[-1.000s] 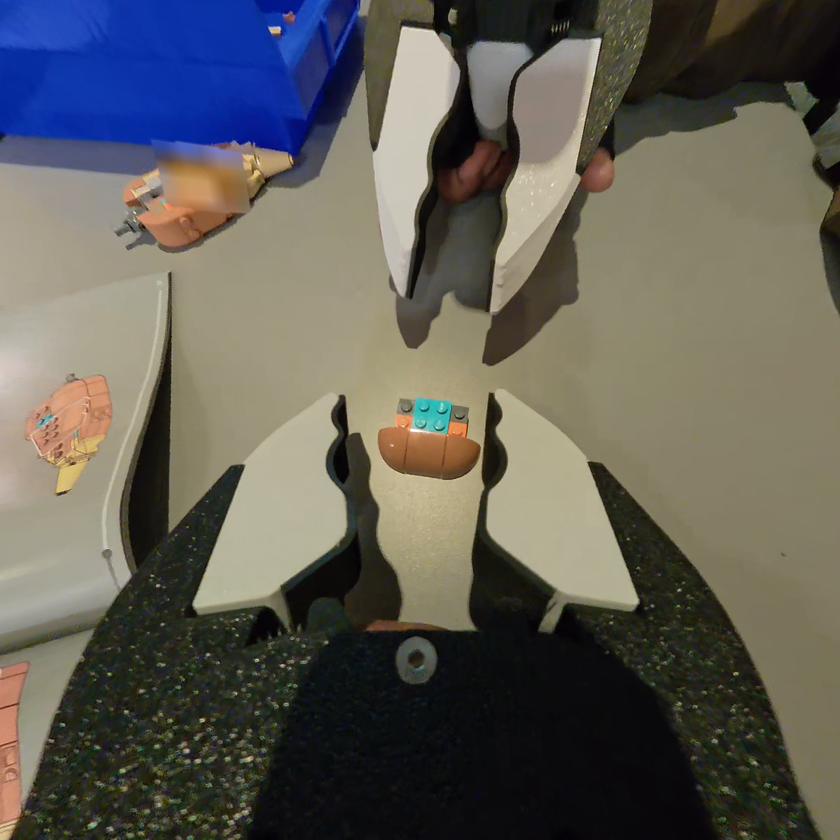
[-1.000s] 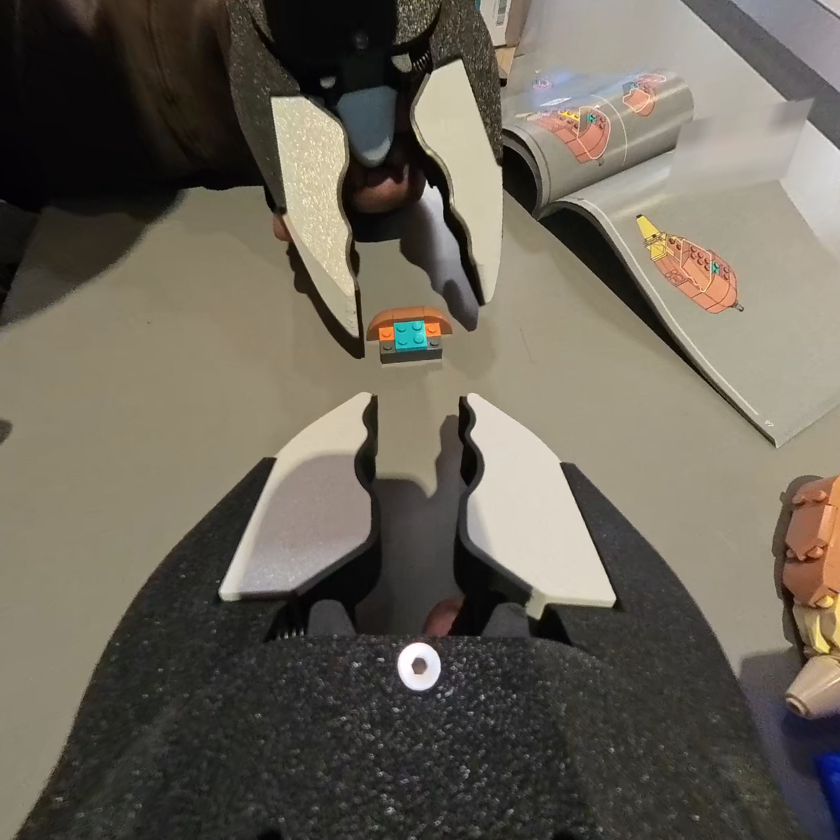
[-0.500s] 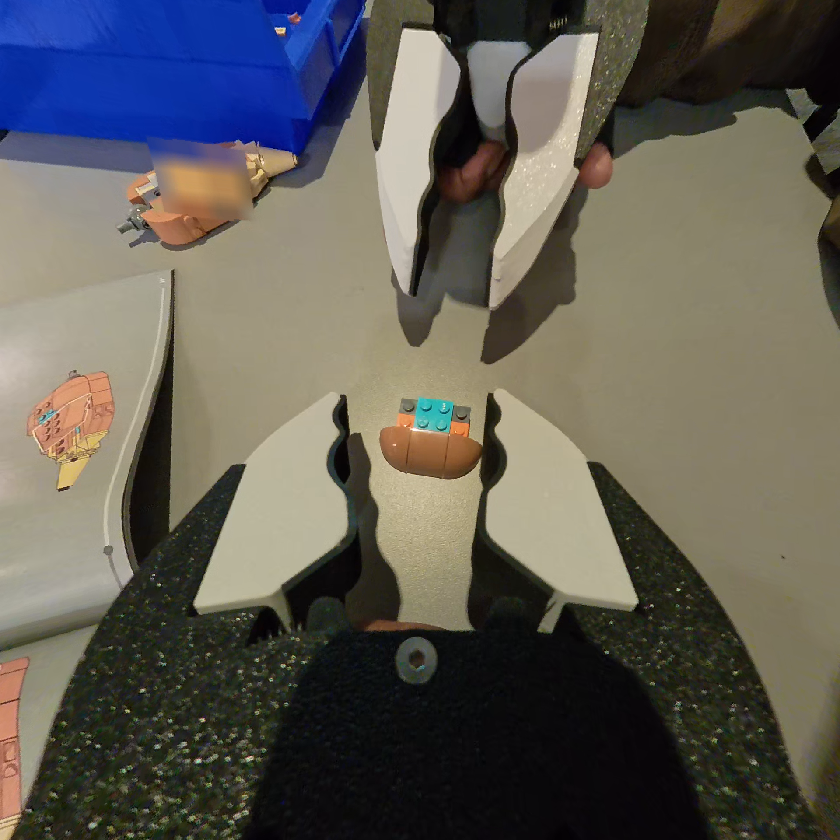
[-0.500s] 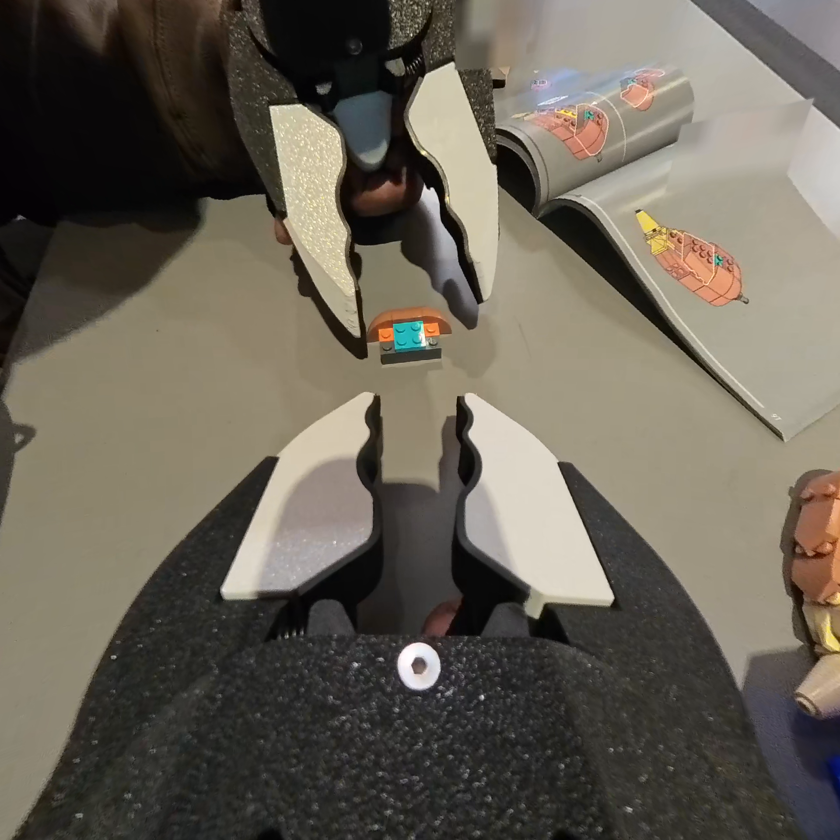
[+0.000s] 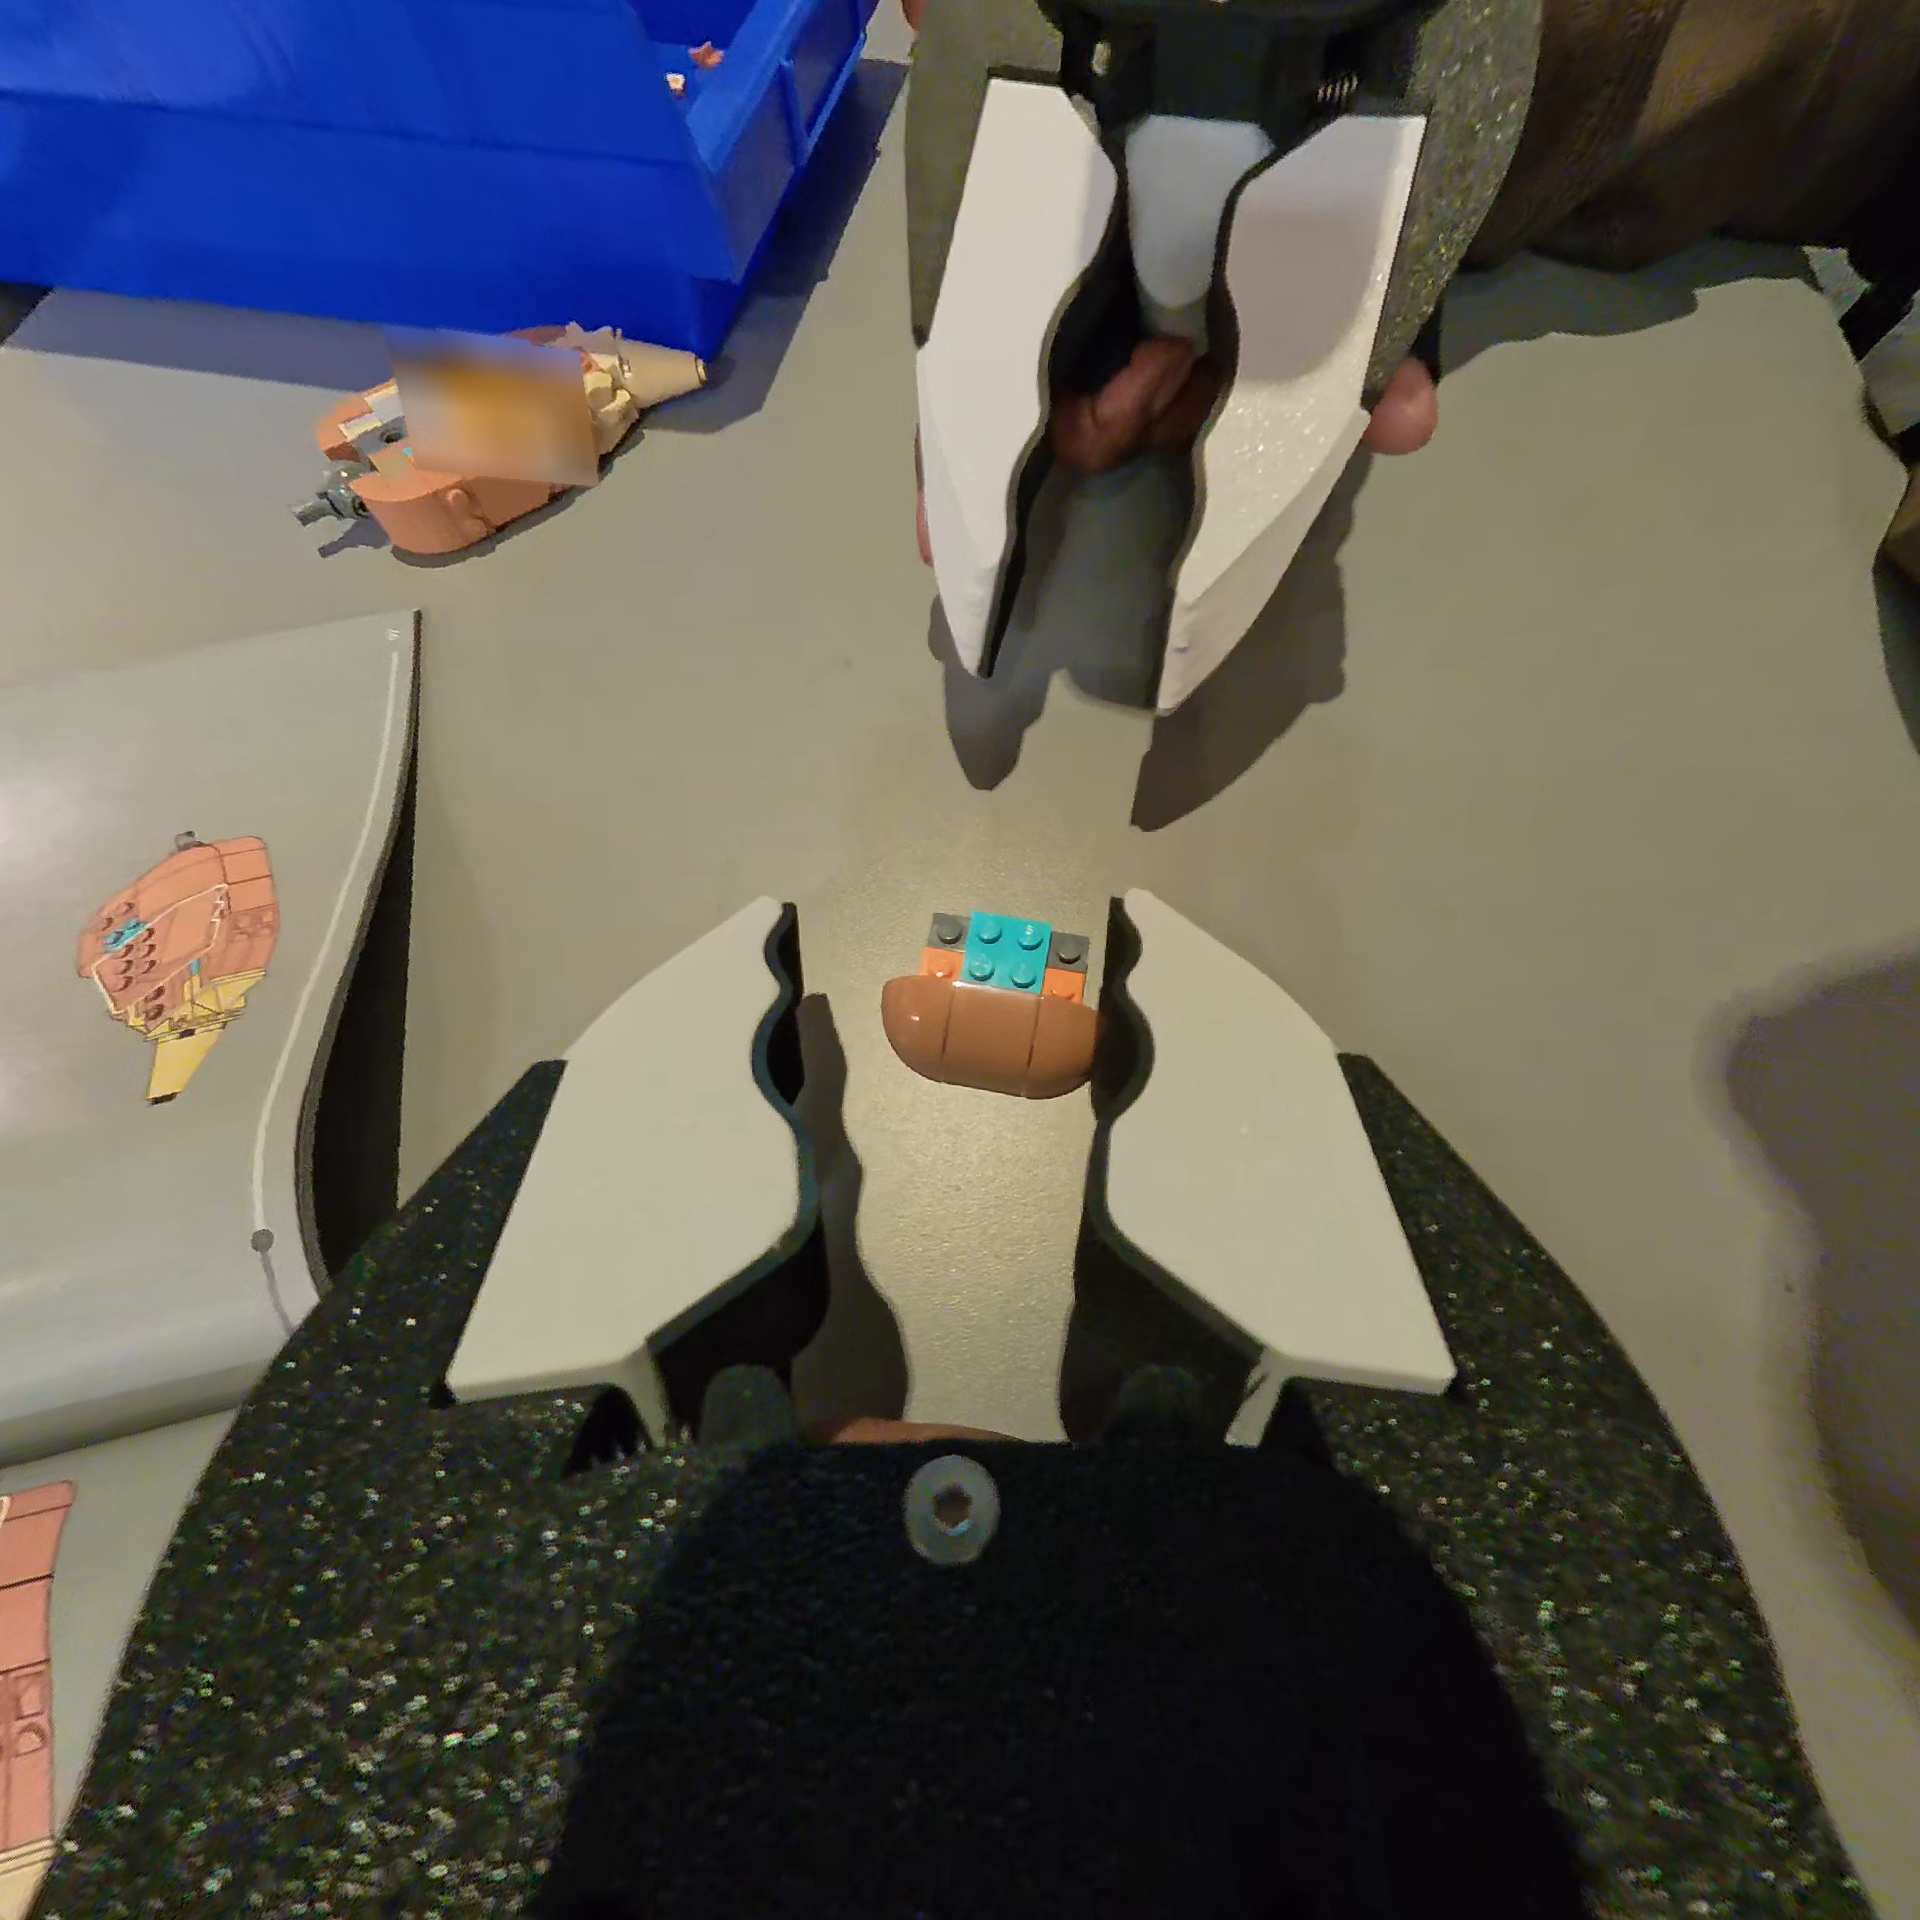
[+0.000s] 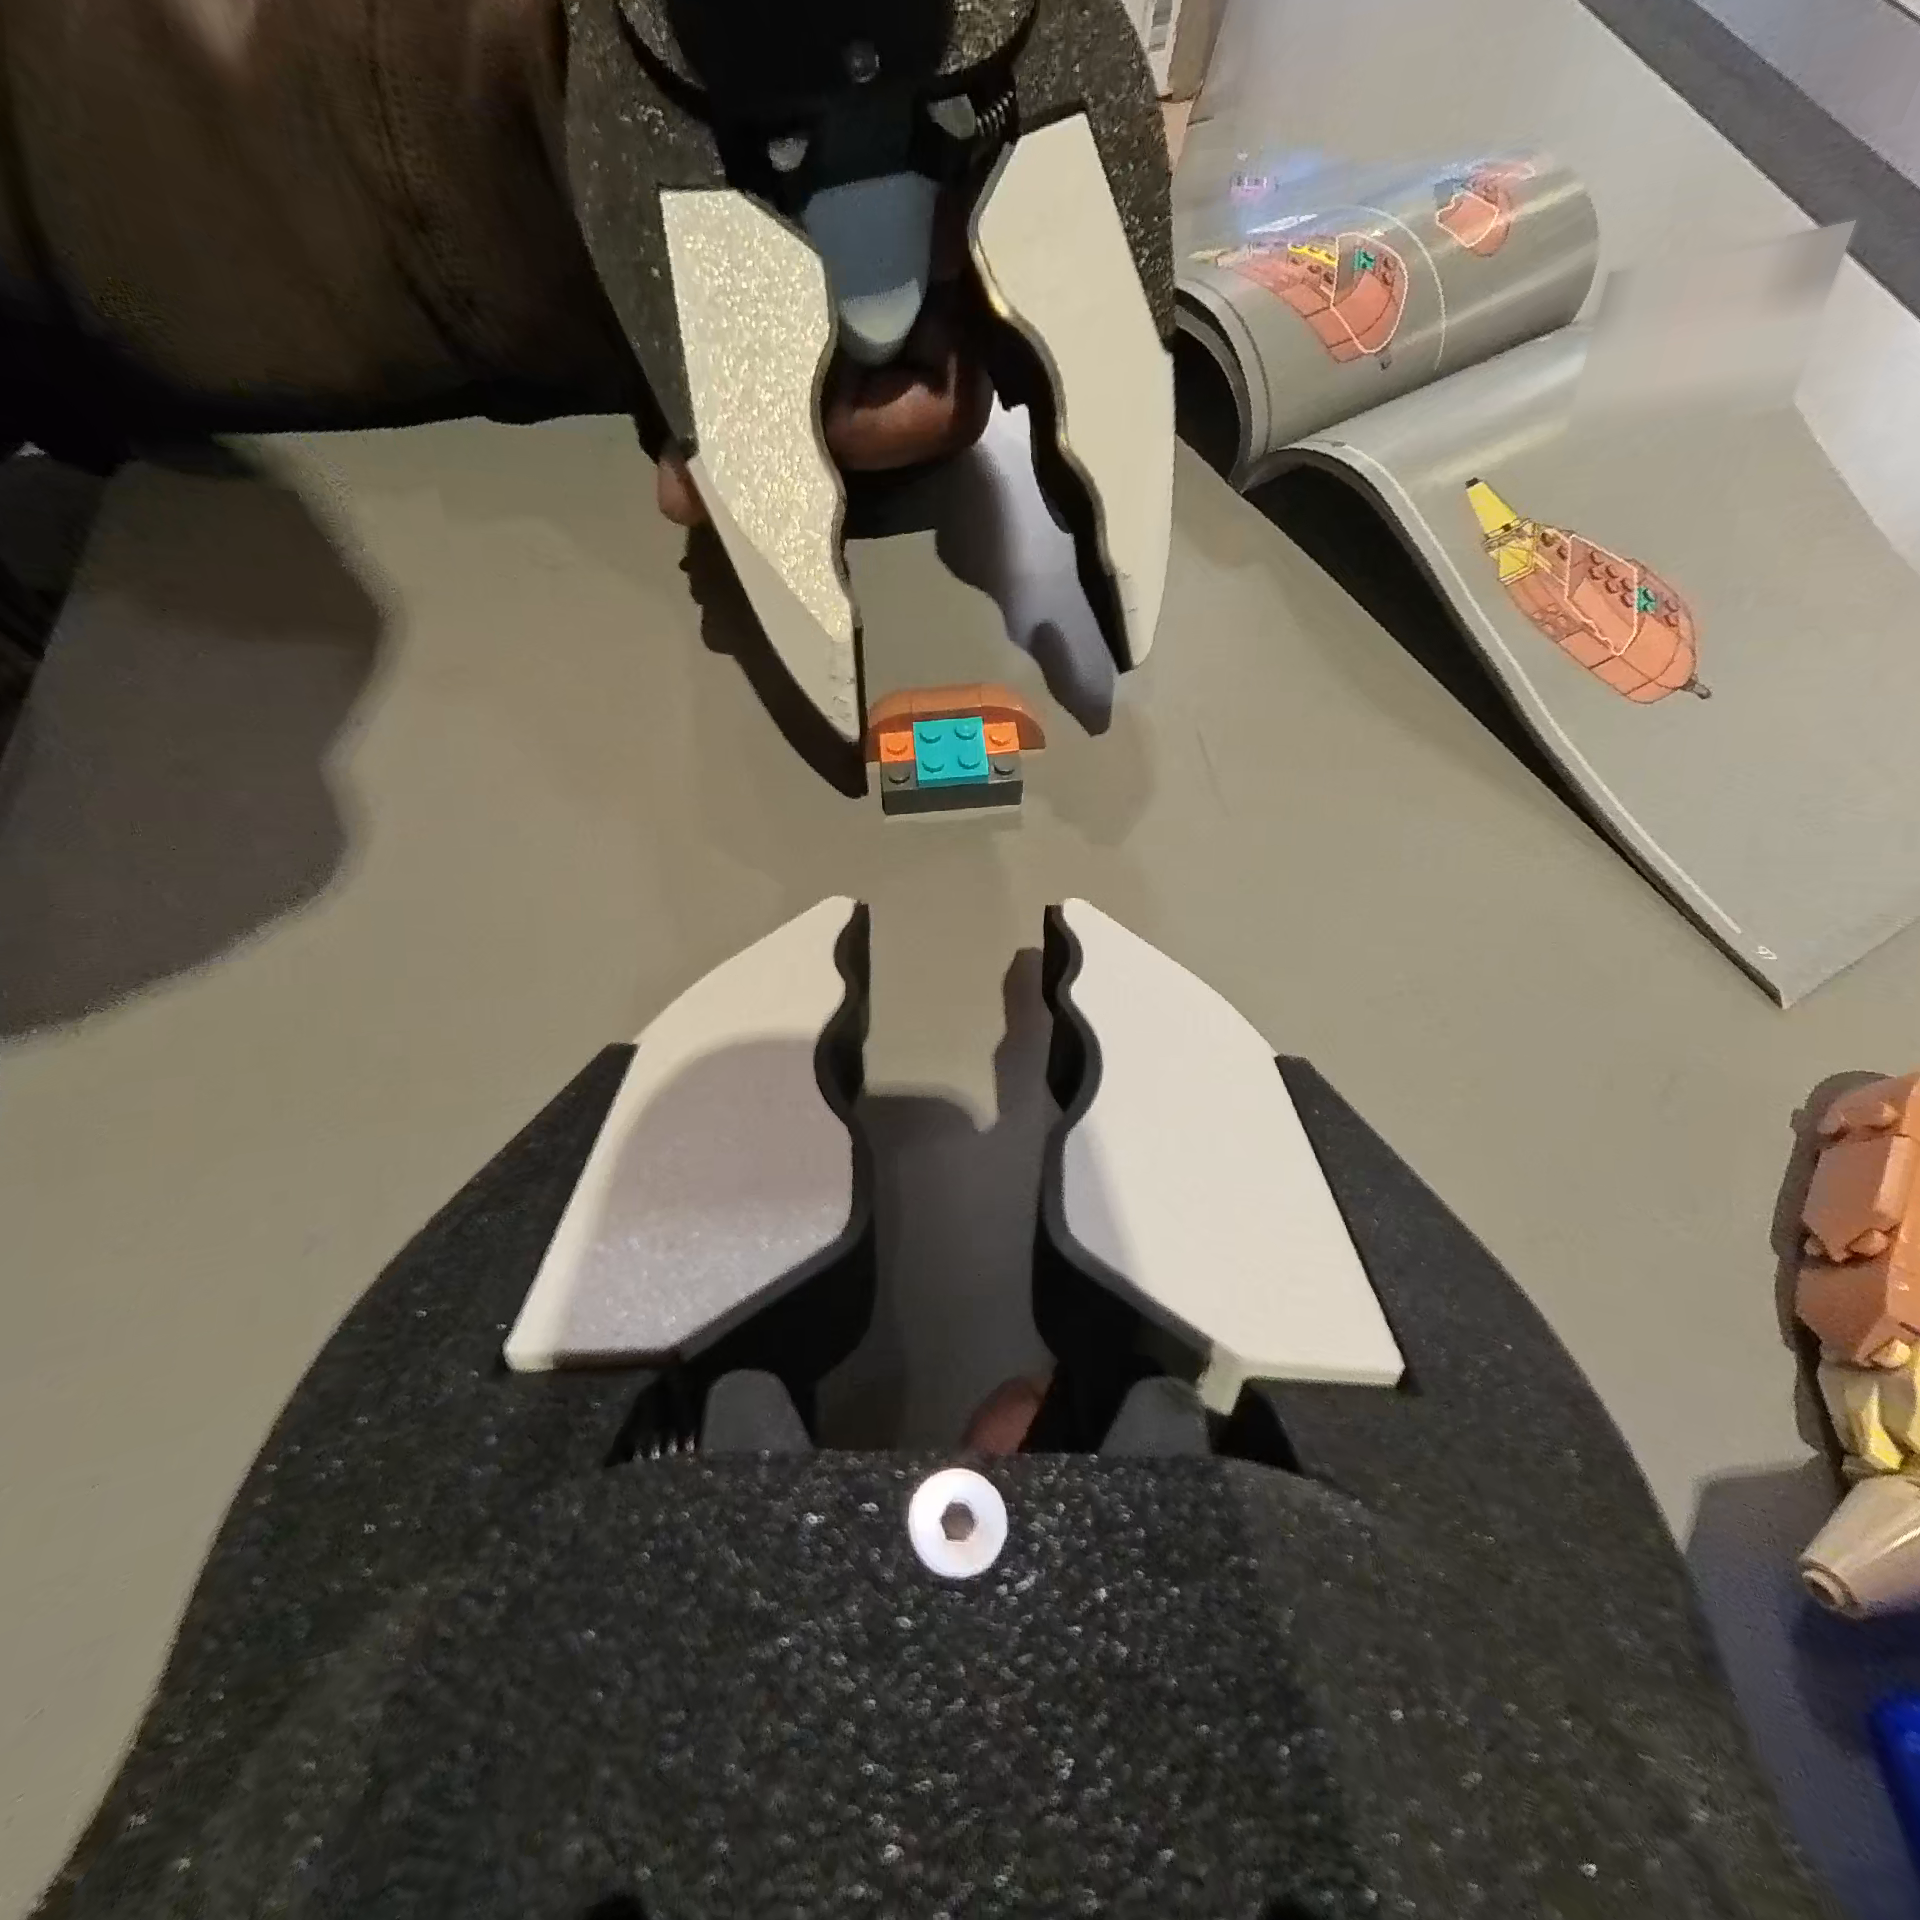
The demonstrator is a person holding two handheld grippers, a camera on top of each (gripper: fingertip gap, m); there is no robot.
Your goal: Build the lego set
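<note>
**Q:** Lego sub-assembly first: where is it in the left wrist view?

**A:** The lego sub-assembly (image 5: 992, 1003) sits on the grey table (image 5: 1507, 935), near the middle and well away from any edge. It is a small block with a rounded brown front, a teal plate on top, and orange and dark grey bricks at its ends. It lies between the tips of the left gripper (image 5: 954, 914), whose jaws are spread apart and hold nothing. The right fingertip (image 5: 1127, 935) is just beside the block; I cannot tell whether they touch. The block's long axis runs across the gap, finger to finger. Opposite, the right gripper (image 5: 1070, 686) points back, also parted and empty. Toward the far left corner stand a blue bin (image 5: 416, 156) and a partly built brown model (image 5: 447, 499). An instruction booklet (image 5: 208, 1039) lies along the left edge.

**Q:** And the right wrist view?

**A:** The same block (image 6: 951, 758) lies ahead of the right gripper (image 6: 951, 914), apart from its tips, dark grey side facing it. The left gripper's (image 6: 987, 696) fingers flank it. The booklet (image 6: 1558, 623) curls open toward the far right; the brown model (image 6: 1860, 1299) is at the right edge.

**Q:** Which gripper is nearer?

**A:** The left, by my judgement. Closing it would likely pinch the block end to end.
</note>
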